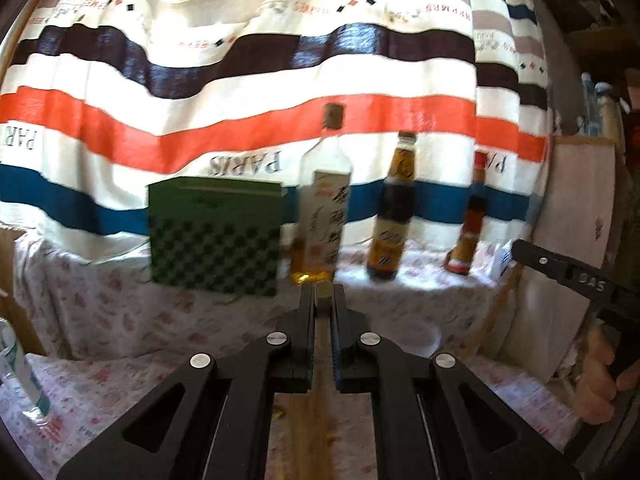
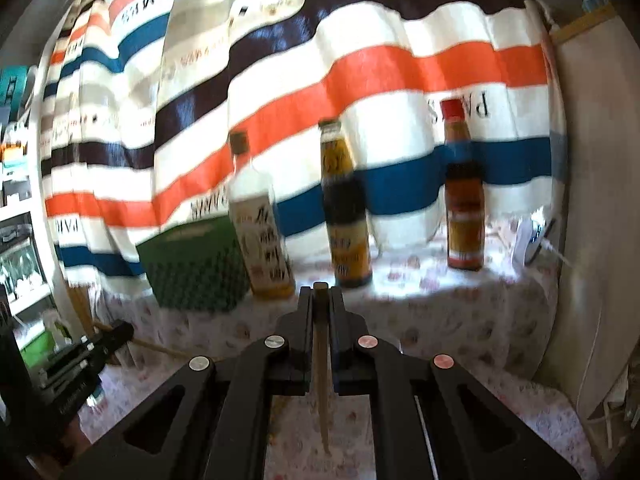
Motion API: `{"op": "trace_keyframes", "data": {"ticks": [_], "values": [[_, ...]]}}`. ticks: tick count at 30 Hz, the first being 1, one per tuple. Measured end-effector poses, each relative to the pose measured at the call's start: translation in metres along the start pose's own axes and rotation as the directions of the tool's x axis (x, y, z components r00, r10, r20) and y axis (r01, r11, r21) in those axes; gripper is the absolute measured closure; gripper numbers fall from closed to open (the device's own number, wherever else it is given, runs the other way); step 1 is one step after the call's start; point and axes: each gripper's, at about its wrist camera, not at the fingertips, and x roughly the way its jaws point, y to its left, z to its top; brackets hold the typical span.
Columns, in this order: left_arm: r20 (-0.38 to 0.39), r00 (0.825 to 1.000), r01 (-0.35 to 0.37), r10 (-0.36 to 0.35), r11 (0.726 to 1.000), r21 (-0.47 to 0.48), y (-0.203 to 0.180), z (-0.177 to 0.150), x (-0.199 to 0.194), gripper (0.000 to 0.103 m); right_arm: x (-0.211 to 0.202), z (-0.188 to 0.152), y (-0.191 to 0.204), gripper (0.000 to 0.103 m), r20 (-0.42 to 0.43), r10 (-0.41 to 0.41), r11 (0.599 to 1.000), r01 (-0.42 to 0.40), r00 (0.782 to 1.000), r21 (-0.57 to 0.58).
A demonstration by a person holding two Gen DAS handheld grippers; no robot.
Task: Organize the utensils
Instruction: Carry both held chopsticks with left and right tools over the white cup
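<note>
- Nearest the left camera, the left gripper (image 1: 324, 300) is clenched on a wooden utensil (image 1: 320, 360); its pale squared end pokes out just past the fingertips and the shaft runs back and down between the jaws, out of the bottom of the view.
- Nearest the right camera, the right gripper (image 2: 321, 298) is clenched on a thin wooden stick (image 2: 320, 368), whose tapered lower end hangs below the jaws above the table. Whether it is a chopstick or another slim utensil cannot be told.
- Both utensils are therefore in the air, held over the flowered tablecloth (image 1: 120, 320), not resting on it.
- At the right edge of the left view, the other gripper's black arm and the hand (image 1: 600, 380) on it are near; in the right view the left gripper's body shows at the lower left. The two tools work close together and could knock each other.
- Further back stand a green checked box (image 1: 216, 236), a clear bottle (image 1: 324, 200) with a white label, a dark sauce bottle (image 1: 394, 216) and a small red-capped bottle (image 1: 468, 224), all upright in a row in front of a striped curtain (image 1: 240, 80).
- No utensil holder is visible, so the destination is unclear.
- Risks, as a judgement: each stick is pinched on a narrow flat, so a tilt or jolt could let it pivot or slip out. A forward reach with the projecting tips could topple a bottle, the tall clear one first. Motion blur suggests quick movement, which raises both chances.
</note>
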Motion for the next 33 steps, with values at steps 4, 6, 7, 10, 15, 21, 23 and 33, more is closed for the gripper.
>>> {"op": "trace_keyframes", "data": {"ticks": [4, 6, 7, 10, 15, 21, 23, 33], "values": [[0.017, 0.998, 0.065, -0.064, 0.997, -0.029, -0.013, 0.018, 0.003, 0.097, -0.005, 0.022, -0.011, 0.095, 0.088, -0.012, 0.999, 0.009, 0.996, 0.033], [0.039, 0.996, 0.082, -0.081, 0.996, -0.042, -0.019, 0.025, 0.005, 0.097, -0.008, 0.029, -0.018, 0.095, 0.155, -0.026, 0.998, 0.018, 0.988, 0.058], [0.047, 0.995, 0.092, -0.090, 0.995, -0.047, -0.020, 0.027, 0.006, 0.097, -0.010, 0.031, -0.023, 0.095, 0.194, -0.062, 0.995, 0.047, 0.979, 0.084], [0.056, 0.992, 0.120, -0.116, 0.990, -0.073, -0.025, 0.033, 0.013, 0.097, -0.009, 0.033, -0.037, 0.095, 0.254, -0.106, 0.988, 0.074, 0.961, 0.135], [0.022, 0.989, 0.146, -0.144, 0.986, -0.084, -0.034, 0.031, 0.034, 0.097, 0.011, 0.032, -0.059, 0.095, 0.219, -0.088, 0.981, 0.047, 0.972, 0.186], [-0.077, 0.982, 0.172, -0.175, 0.984, -0.048, -0.052, 0.012, 0.066, 0.097, 0.047, 0.022, -0.066, 0.095, 0.088, -0.093, 0.983, 0.077, 0.992, 0.168], [-0.101, 0.985, 0.142, -0.141, 0.990, -0.002, -0.062, 0.004, 0.075, 0.097, 0.063, 0.017, -0.068, 0.095, 0.017, -0.081, 0.983, 0.077, 0.997, 0.166], [-0.224, 0.961, 0.164, -0.161, 0.986, -0.009, -0.070, -0.015, 0.124, 0.097, 0.107, -0.004, -0.085, 0.095, -0.163, -0.016, 0.977, 0.050, 0.986, 0.207]]}}
